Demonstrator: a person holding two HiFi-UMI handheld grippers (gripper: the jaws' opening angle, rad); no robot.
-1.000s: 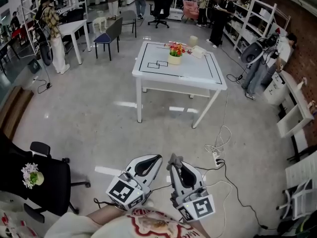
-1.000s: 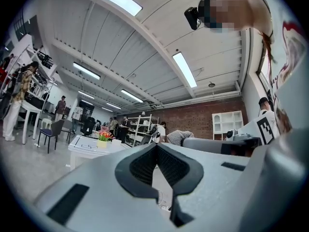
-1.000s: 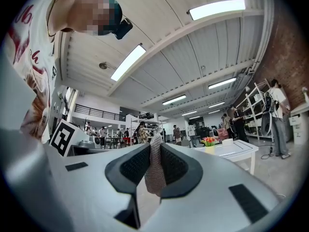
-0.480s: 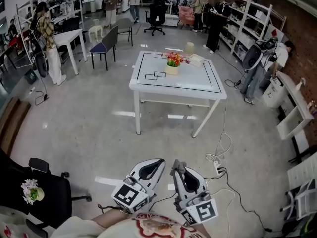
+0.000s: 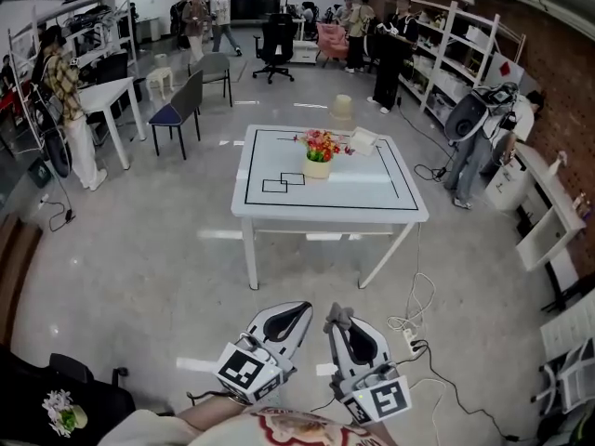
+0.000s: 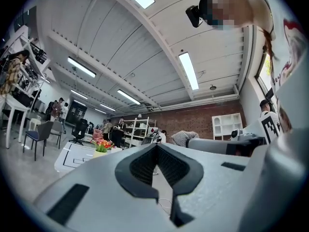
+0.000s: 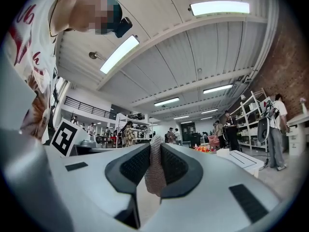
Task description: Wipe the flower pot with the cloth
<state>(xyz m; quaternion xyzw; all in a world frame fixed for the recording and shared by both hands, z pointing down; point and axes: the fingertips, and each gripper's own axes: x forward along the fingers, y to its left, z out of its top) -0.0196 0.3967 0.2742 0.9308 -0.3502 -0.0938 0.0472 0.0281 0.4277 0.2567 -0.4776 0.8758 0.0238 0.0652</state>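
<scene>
A cream flower pot [image 5: 316,167] with red and orange flowers stands on the white table [image 5: 372,198] ahead, well beyond both grippers. My left gripper [image 5: 296,309] is held low in the head view, shut and empty; its own view shows the jaws [image 6: 155,146] meeting and the pot [image 6: 100,150] small at the left. Beside it, my right gripper [image 5: 337,316] is shut on a grey-brown knitted cloth [image 5: 335,318]. The right gripper view has the cloth [image 7: 154,170] pinched between the pads and the flowers [image 7: 205,149] far off.
A small white box [image 5: 363,140] lies on the table by the pot. Cables and a power strip [image 5: 409,328] trail on the floor to my right. A chair [image 5: 181,105], shelving [image 5: 548,221] and several people stand around the room.
Both grippers have travelled forward together across the floor; the table with the pot now sits nearer and larger in the head view. Jaws unchanged, cloth still held.
</scene>
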